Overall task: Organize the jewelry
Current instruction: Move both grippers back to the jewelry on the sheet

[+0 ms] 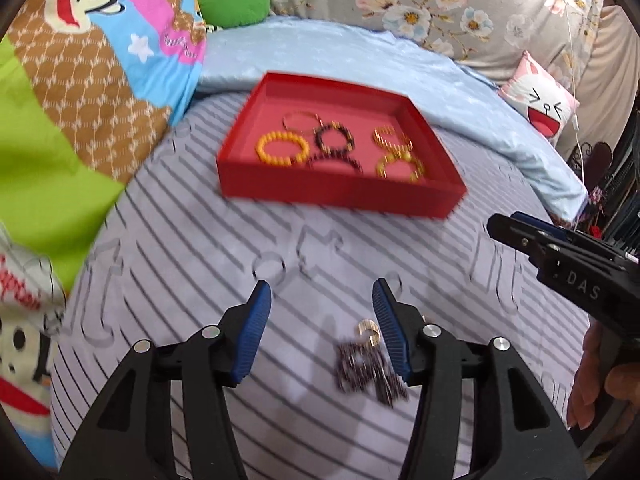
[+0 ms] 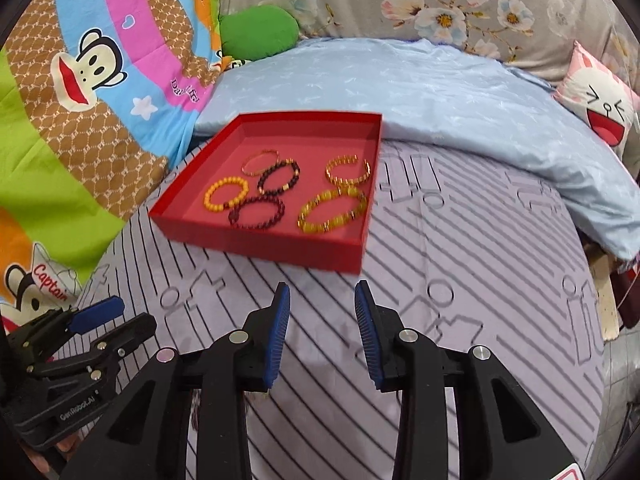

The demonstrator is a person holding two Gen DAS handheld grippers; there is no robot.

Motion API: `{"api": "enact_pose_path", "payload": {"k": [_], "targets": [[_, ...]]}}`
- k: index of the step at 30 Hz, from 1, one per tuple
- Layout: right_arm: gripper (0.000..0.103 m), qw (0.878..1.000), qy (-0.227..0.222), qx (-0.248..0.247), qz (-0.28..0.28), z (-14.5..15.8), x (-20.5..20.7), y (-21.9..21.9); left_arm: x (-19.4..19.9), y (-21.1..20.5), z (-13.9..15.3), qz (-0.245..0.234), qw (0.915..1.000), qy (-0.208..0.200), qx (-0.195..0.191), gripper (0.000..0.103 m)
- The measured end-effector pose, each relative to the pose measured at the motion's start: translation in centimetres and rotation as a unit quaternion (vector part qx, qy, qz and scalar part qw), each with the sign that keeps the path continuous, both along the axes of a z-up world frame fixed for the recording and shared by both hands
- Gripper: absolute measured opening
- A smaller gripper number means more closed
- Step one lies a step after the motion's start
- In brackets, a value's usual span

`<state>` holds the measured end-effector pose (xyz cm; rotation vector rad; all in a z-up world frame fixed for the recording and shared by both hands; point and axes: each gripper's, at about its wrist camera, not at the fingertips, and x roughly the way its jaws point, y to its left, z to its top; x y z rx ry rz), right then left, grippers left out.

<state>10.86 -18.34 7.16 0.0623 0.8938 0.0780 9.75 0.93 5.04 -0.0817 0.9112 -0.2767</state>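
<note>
A red tray lies on the striped bedsheet and holds several bracelets: a yellow beaded one, dark beaded ones and gold ones. My left gripper hangs over the sheet in front of the tray, jaws wide apart. A dark beaded bracelet with a gold clasp shows blurred between them, close against the right finger; the pads do not clamp it. My right gripper is open with nothing between its blue pads, also short of the tray. It shows at the right edge of the left wrist view.
A cartoon monkey quilt rises on the left, with a green pillow behind it. A light blue blanket is bunched behind and right of the tray. A pink-and-white cushion sits far right. A hand grips the right gripper.
</note>
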Motion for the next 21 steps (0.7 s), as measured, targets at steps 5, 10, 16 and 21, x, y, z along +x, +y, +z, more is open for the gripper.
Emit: {"api": "enact_pose_path", "payload": {"k": [5,10,16,21], "targets": [[0.034,1.0,0.014,-0.007,-0.002,-1.3,-2.6,-0.1,-2.5,-1.1,-1.5,-0.013,0.9997,0.02,-0.005,0.054],[0.034,1.0,0.023,-0.006,-0.006,-2.2,-4.4,-0.3,-3.3,-2.6,-2.3,-0.028,0.9992,0.027,0.001,0.056],[0.034,1.0,0.03,0.001,-0.005,-2.7,-5.5,-0.3,-3.4,-3.4,-3.7,-0.035,0.9985,0.04,0.013,0.053],[0.034,0.999,0.035,0.006,0.01,-3.2,-5.9,0.8,-3.5,-2.7,-4.3,-0.036,0.9981,0.047,0.019,0.039]]}}
